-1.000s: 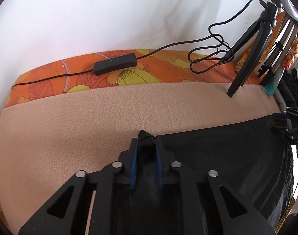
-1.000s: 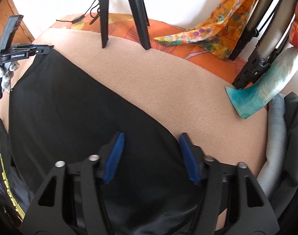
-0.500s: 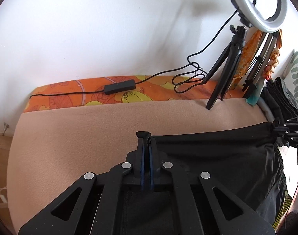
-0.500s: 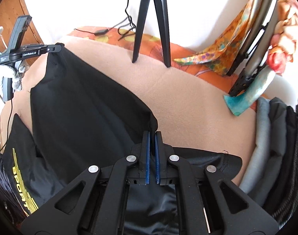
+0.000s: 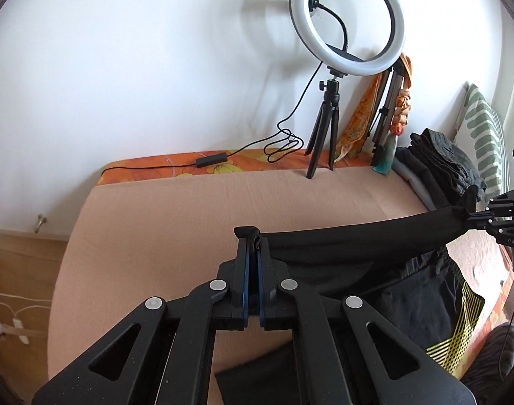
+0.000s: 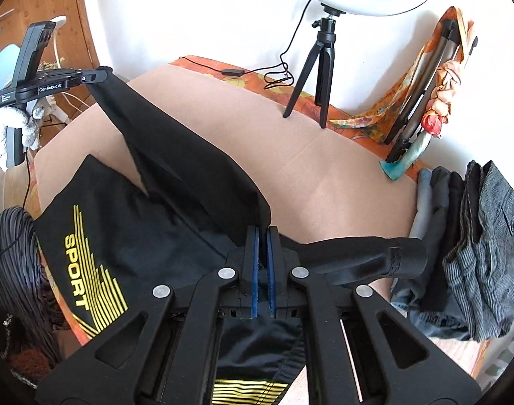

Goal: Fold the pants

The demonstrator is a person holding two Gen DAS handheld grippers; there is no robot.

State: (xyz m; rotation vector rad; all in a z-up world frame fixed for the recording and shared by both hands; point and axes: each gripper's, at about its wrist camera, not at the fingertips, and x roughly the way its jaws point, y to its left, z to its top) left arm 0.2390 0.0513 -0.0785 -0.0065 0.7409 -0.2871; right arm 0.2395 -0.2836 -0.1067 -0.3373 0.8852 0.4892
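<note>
My left gripper (image 5: 252, 246) is clamped on a bunched edge of the black pants (image 5: 358, 239), just below the middle of the left wrist view, angled downward over the bed (image 5: 155, 222). From its tips the cloth runs taut toward the right edge of the frame, where my right gripper (image 5: 473, 216) pinches the other end.

In the right wrist view my right gripper (image 6: 263, 236) sits low in the centre, also tilted down, its blue pads (image 6: 255, 263) pressed together on a fold of the pants (image 6: 189, 175). My left gripper (image 6: 100, 76) shows at the upper left, held in my gloved hand (image 6: 7, 125), with the fabric stretched up to it and lifted clear of the peach blanket (image 6: 324, 175). The rest of the pants drapes at the lower left of the frame.

On the pants I read "SPORT" (image 6: 75, 271) in yellow beside yellow stripes. The left gripper's body reads "GenRobot.AI". In the left wrist view, the right gripper carries letters that look like "DAS". A ring light (image 5: 347, 20) on a small tripod (image 5: 323, 138) stands at the far edge of the bed, and folded clothes (image 6: 476, 246) are stacked at the right.
</note>
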